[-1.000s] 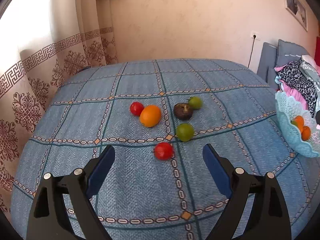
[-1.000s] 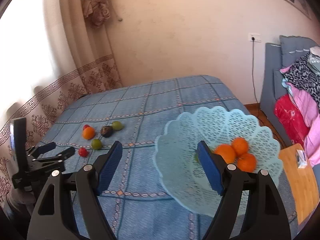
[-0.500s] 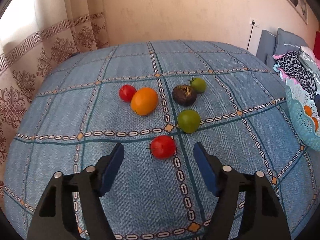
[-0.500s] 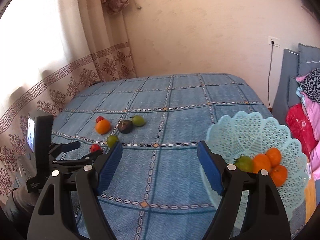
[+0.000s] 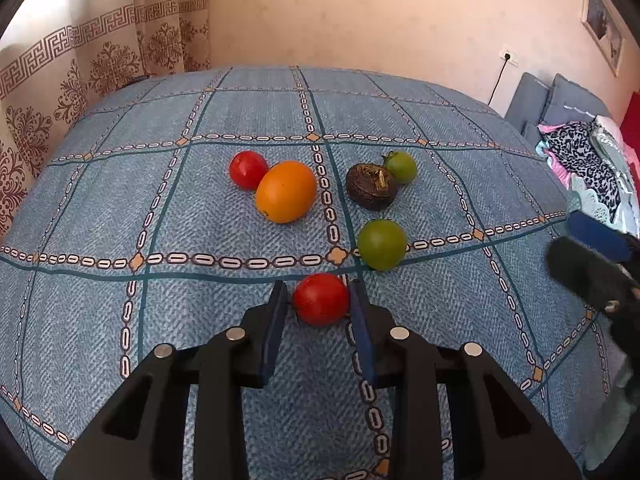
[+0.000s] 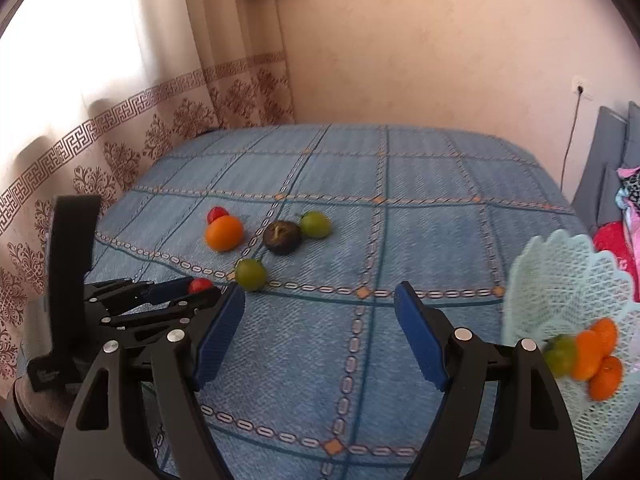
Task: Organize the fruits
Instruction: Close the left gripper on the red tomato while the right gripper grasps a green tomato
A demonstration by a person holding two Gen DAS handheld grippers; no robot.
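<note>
My left gripper is shut on a small red tomato lying on the blue checked cloth, both blue pads pressing its sides. Beyond it lie a green fruit, a dark brown fruit, a smaller green fruit, an orange and a second red tomato. My right gripper hangs open over bare cloth with nothing between its fingers. It sits right of the left gripper. A pale blue lace basket at the right holds oranges and a green fruit.
The cloth-covered table is bordered by a patterned curtain on the left and a beige wall behind. A grey sofa with piled clothes stands at the right. The right gripper shows at the left wrist view's right edge.
The left gripper came forward and down over the nearest red tomato and closed on it. The right gripper swung left, away from the basket, over the cloth.
</note>
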